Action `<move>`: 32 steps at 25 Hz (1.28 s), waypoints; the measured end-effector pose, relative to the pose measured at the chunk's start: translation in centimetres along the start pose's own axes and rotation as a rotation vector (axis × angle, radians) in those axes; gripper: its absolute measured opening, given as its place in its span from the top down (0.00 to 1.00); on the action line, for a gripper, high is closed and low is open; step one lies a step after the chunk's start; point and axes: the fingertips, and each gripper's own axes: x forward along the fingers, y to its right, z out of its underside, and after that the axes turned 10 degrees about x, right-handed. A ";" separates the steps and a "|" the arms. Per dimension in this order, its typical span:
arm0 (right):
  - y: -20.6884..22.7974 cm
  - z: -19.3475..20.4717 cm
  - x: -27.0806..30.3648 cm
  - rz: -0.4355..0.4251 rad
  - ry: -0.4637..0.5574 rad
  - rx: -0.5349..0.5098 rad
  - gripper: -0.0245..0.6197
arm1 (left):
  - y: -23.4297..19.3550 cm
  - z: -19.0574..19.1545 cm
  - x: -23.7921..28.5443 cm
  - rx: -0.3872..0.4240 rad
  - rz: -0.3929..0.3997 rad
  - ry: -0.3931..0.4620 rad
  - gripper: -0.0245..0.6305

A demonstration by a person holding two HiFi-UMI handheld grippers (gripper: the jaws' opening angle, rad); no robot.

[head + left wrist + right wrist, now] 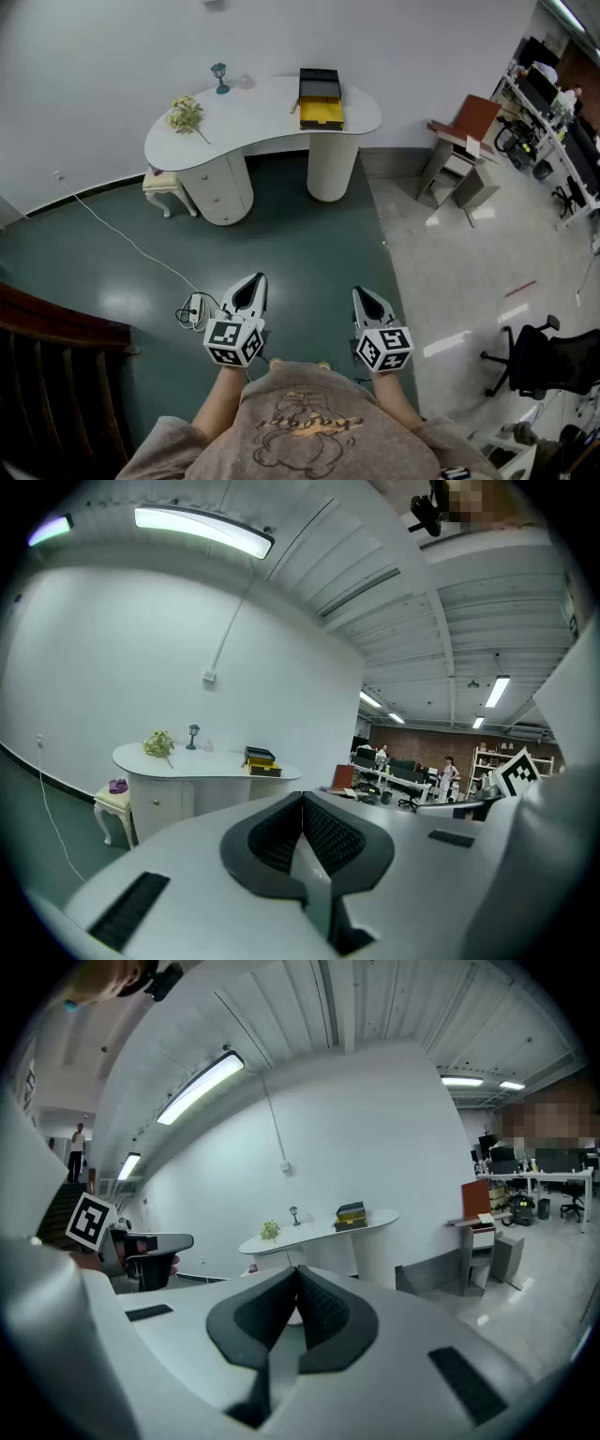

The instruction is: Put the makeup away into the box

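Note:
A black-and-yellow box [320, 98] stands open on a white curved desk [262, 117] against the far wall, well ahead of me. The same box [261, 760] is small in the left gripper view, and the box [351, 1215] is also far off in the right gripper view. No makeup can be made out at this distance. My left gripper [251, 289] and right gripper [367, 300] hang side by side above the green floor, close to my body and pointing toward the desk. Both have their jaws together with nothing between them.
On the desk are a flower bunch [186, 114] and a small lamp [220, 77]. A stool [161, 184] stands at the desk's left. A cable with a power strip [192, 309] lies on the floor. A side table [459, 150] and office chair [536, 356] are right; dark railing [47, 375] is left.

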 end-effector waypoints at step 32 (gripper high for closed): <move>-2.0 1.3 6.7 0.043 0.013 -0.013 0.96 | -5.7 0.6 4.0 0.028 0.085 0.022 0.93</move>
